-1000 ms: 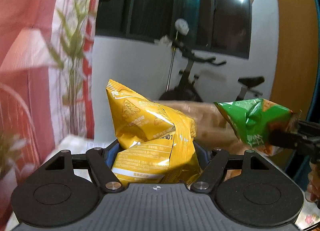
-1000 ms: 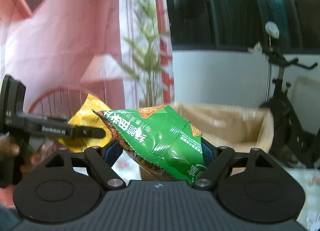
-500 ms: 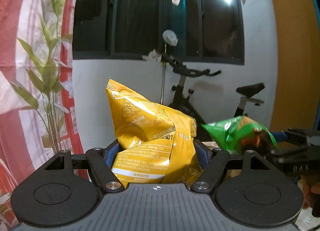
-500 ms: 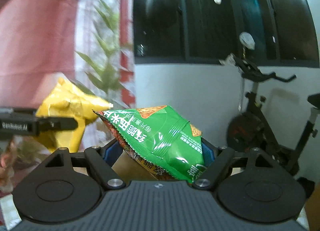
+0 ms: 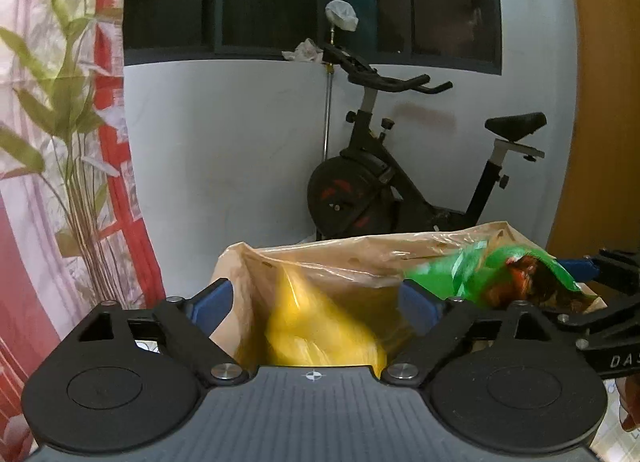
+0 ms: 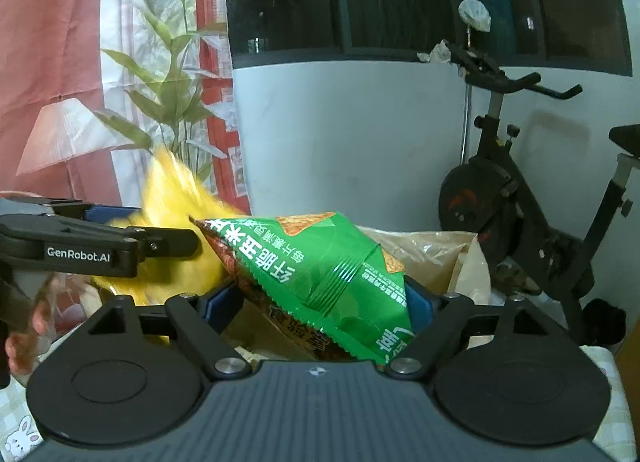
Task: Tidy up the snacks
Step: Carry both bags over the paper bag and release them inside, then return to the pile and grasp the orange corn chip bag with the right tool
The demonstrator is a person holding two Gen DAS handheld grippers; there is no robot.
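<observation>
My left gripper (image 5: 318,298) is open above the mouth of a tan plastic bag (image 5: 360,258). The yellow snack pack (image 5: 316,326) is a blur below the open jaws, dropping into the bag; it also shows blurred in the right wrist view (image 6: 176,229) beside the left gripper (image 6: 176,242). My right gripper (image 6: 320,298) is shut on the green snack pack (image 6: 320,266) and holds it over the same tan bag (image 6: 432,254). The green pack (image 5: 492,278) shows at the bag's right rim in the left wrist view.
A black exercise bike (image 5: 400,181) stands against the white wall behind the bag. A red and white curtain with a leaf print (image 5: 60,141) hangs at the left. A rabbit-print tablecloth (image 6: 20,434) lies below. An orange wall (image 5: 600,101) is at the right.
My left gripper has opened and let go of the yellow pack, which falls into the tan bag. Both grippers have moved over the bag. The right gripper still holds the green pack.
</observation>
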